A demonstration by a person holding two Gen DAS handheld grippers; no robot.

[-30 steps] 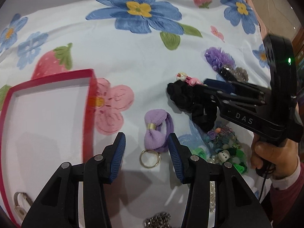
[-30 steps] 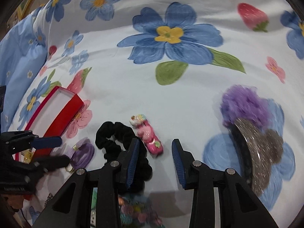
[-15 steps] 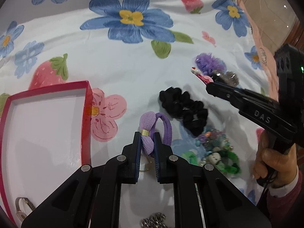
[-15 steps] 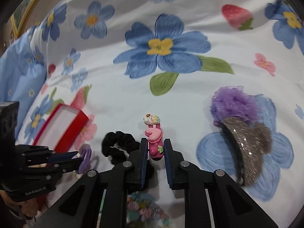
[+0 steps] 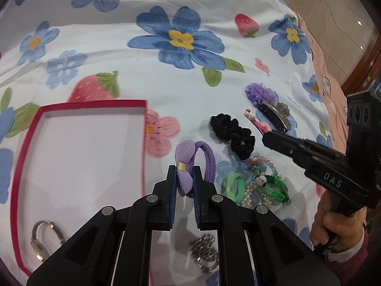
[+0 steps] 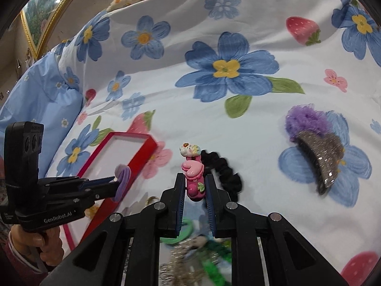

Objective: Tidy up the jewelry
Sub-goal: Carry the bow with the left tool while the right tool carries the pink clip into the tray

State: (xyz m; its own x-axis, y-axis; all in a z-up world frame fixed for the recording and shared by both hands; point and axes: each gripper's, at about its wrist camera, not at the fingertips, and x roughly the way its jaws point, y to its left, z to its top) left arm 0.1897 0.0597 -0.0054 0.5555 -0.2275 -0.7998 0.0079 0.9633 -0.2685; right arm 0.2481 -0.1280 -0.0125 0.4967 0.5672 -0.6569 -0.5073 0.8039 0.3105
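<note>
2 grips: left gripper [image 5: 184,181] pinches purple tie [image 5: 190,164]; right gripper [image 6: 195,188] pinches pink clip [image 6: 193,178].

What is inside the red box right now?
The red box holds a metal clasp ring near its lower corner. Otherwise white lining; the left gripper covers its bottom right part.

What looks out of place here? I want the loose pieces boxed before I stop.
Nothing looks damaged. Most pieces lie outside the red box: black scrunchie, glitter claw clip, bead pile, a chain. Only a metal ring is inside.
</note>
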